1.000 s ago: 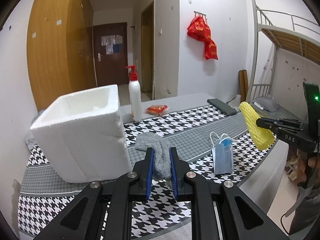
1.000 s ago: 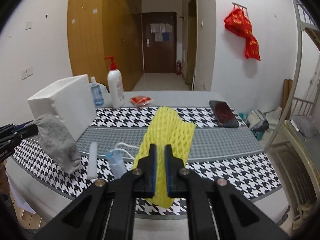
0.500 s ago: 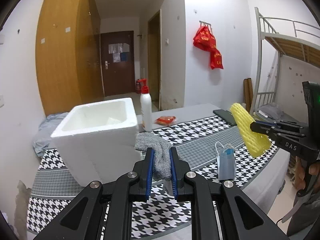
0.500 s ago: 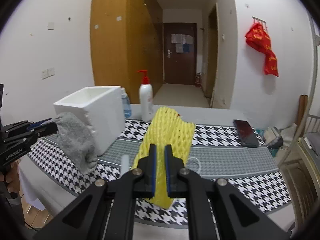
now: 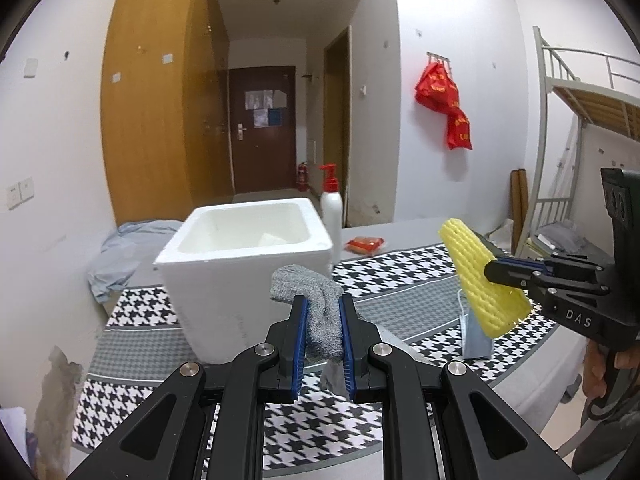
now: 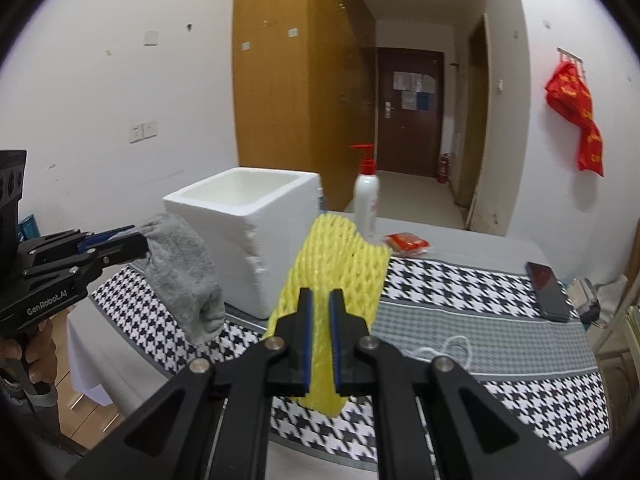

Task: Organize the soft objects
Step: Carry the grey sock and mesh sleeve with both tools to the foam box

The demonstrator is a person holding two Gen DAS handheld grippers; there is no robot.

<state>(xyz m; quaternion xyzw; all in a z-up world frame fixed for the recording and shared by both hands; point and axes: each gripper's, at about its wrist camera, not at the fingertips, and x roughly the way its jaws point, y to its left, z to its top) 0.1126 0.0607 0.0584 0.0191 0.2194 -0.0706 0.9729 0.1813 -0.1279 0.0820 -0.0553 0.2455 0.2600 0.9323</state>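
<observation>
Both tools are clenched on soft things and held in the air above the tabletop's near edge: the left tool (image 5: 323,334) grasps a grey sock (image 5: 316,308), the right tool (image 6: 320,338) a yellow foam net (image 6: 334,276). Beyond them, toward the tabletop's left edge, stands the open white foam box (image 5: 244,264), likely where both belong. With 2 loads nearing 1 opening, the tools could knock together, or the hanging sock could catch the box rim and slip free.
</observation>
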